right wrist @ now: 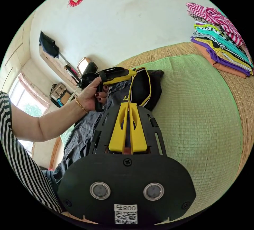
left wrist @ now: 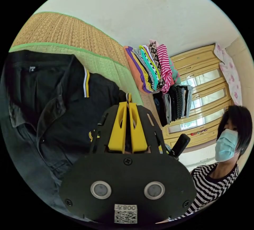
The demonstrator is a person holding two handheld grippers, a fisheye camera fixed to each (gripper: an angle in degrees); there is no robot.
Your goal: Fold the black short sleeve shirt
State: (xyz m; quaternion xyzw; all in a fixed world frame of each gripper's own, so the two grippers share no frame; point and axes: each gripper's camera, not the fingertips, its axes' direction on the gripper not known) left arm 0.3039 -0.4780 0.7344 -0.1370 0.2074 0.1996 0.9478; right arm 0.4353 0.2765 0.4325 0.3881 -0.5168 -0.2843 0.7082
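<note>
In the left gripper view, the left gripper has its two yellow jaws drawn together, with a yellow-trimmed edge of the black short sleeve shirt pinched at their tips. The shirt spreads out beyond and to one side of the fingers, its collar with white and yellow stripes just past them, lying over a dark grey garment. Beyond the shirt is the green mat, then a woven straw mat. Farther off stands a stack of folded clothes, and a person in a striped top is at the side.

In the right gripper view, the right gripper also has its jaws together, gripping the shirt's yellow-edged hem at the tips. Just past the fingers the shirt hangs bunched; the other gripper, held in a hand, bites the same cloth. The green mat stretches beside it, the folded stack well apart.
</note>
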